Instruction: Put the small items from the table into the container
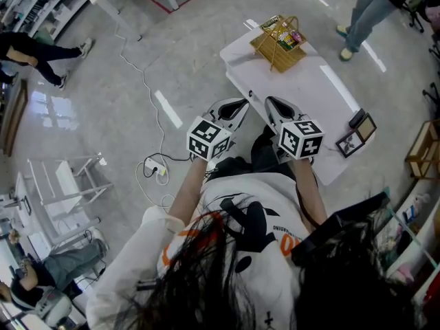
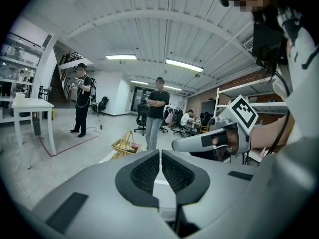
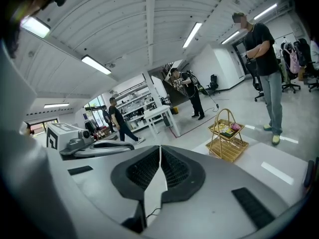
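Observation:
A wicker basket [image 1: 278, 43] with a tall handle stands at the far end of the white table [image 1: 313, 88], holding several small colourful items. It also shows in the left gripper view as the basket [image 2: 124, 146] and in the right gripper view as the basket [image 3: 227, 138]. My left gripper [image 1: 242, 103] and right gripper [image 1: 269, 100] hover side by side over the table's near edge, well short of the basket. The jaws of the left gripper [image 2: 160, 156] are shut with nothing between them. The right gripper [image 3: 159, 152] is likewise shut and empty. No loose small items show on the bare tabletop.
Two small picture frames [image 1: 356, 137] and a dark flat object [image 1: 357, 118] sit at the table's right edge. A person [image 1: 368, 9] stands beyond the far corner. A white cable with a power strip [image 1: 155, 167] lies on the floor at the left. A wooden shelf [image 1: 423, 150] stands at the right.

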Motion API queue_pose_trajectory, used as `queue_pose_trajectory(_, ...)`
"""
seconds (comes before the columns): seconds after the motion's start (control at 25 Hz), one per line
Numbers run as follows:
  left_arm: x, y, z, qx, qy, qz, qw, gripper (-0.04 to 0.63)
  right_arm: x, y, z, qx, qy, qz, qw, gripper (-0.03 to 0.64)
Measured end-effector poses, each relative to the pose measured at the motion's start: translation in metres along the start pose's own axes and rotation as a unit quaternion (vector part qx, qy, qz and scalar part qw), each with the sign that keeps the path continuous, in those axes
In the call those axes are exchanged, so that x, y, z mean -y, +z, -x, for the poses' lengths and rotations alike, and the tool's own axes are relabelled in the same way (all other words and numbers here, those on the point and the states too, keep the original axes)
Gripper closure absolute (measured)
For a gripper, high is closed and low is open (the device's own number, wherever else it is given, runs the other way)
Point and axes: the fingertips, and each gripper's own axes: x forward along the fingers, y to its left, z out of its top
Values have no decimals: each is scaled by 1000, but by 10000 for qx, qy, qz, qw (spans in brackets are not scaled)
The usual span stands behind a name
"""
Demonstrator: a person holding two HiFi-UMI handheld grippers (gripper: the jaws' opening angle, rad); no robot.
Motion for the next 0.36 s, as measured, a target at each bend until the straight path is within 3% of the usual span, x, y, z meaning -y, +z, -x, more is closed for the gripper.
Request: queue_pose_trajectory(0.36, 0, -5, -1, -10, 38, 41, 10000, 589, 5, -3, 0, -65, -33, 23, 10000, 592)
